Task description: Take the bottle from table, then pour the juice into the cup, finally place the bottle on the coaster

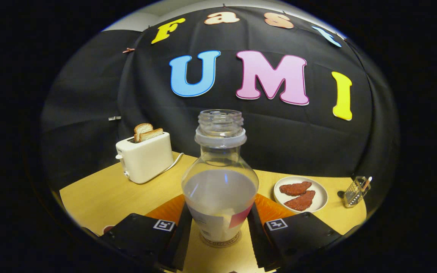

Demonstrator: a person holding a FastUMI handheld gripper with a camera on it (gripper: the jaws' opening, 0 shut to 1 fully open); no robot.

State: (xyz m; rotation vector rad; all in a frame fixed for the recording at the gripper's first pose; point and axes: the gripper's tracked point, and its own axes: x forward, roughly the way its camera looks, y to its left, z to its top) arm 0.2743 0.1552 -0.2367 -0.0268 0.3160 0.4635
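A clear plastic bottle (220, 182) with no cap stands upright between my fingers, holding pale cloudy juice up to its shoulder. Its base rests on a round coaster (218, 241) on the wooden table (101, 197). My gripper (220, 207) is shut on the bottle, both fingers pressing on its lower sides. Just behind the bottle lies a ribbed orange thing (165, 209), which reaches out past both fingers; I cannot tell what it is.
A white toaster (144, 159) with two bread slices stands beyond the fingers to the left, its cord trailing on the table. To the right sit a white plate (319, 197) with two dark red pieces and a small metal grater (356, 191).
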